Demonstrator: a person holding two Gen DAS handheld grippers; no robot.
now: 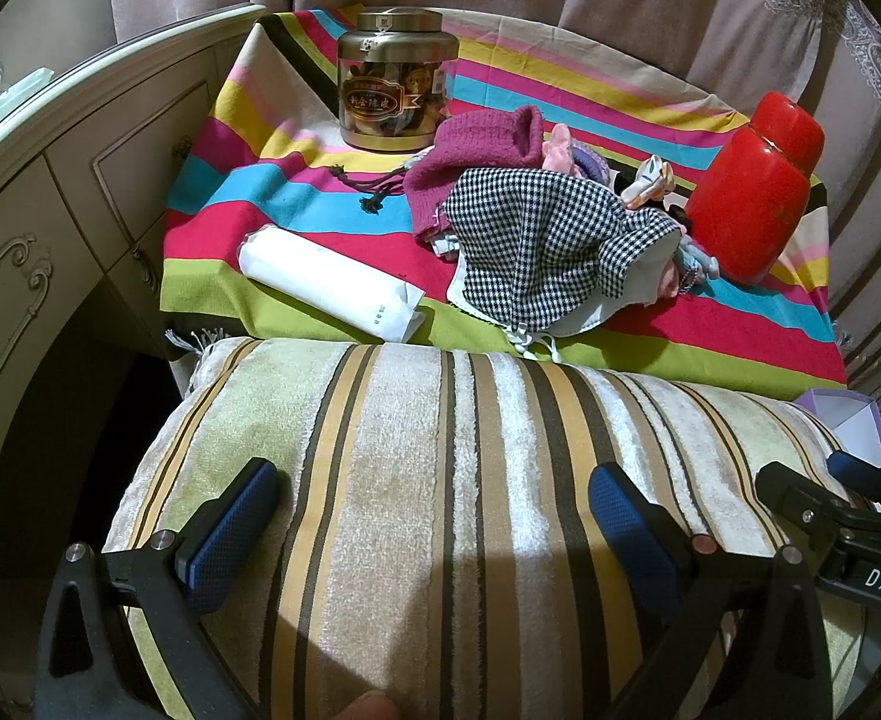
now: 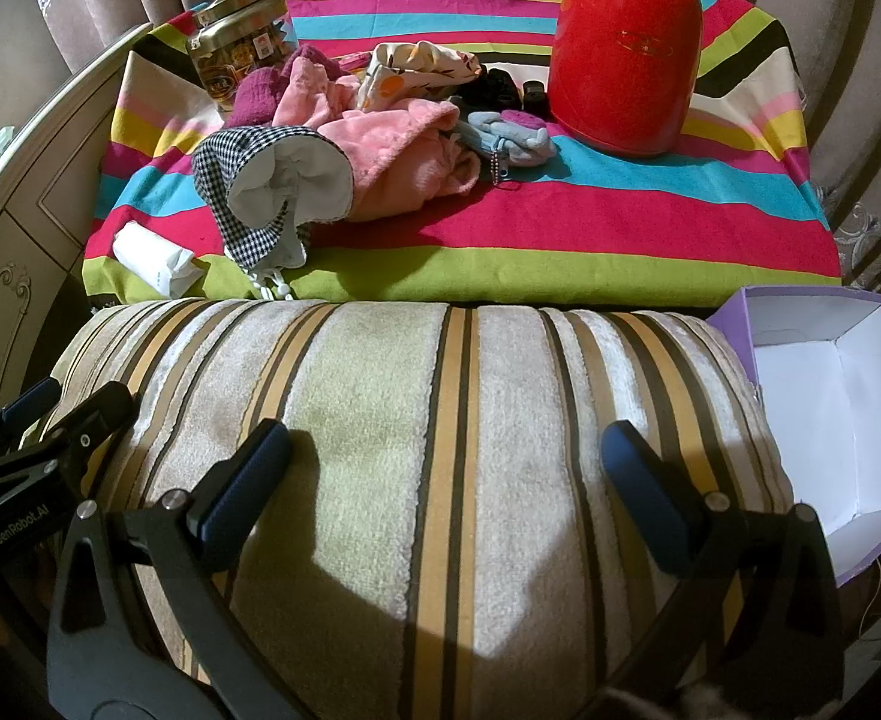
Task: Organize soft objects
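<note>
Judging by its limp folds, you'll find the checked cloth [image 1: 551, 240] light and floppy, so pinch a bunched edge; both grippers, left gripper [image 1: 434, 516] and right gripper [image 2: 446, 480], hang spread apart, empty, over the striped cushion [image 2: 380, 420].

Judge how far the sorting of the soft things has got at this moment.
Barely begun. The purple box is empty. The soft pile, including the checked hat and pink fleece, lies loose on the striped cloth. Both tongs, left and right, are open over the striped cushion, holding nothing.
</note>
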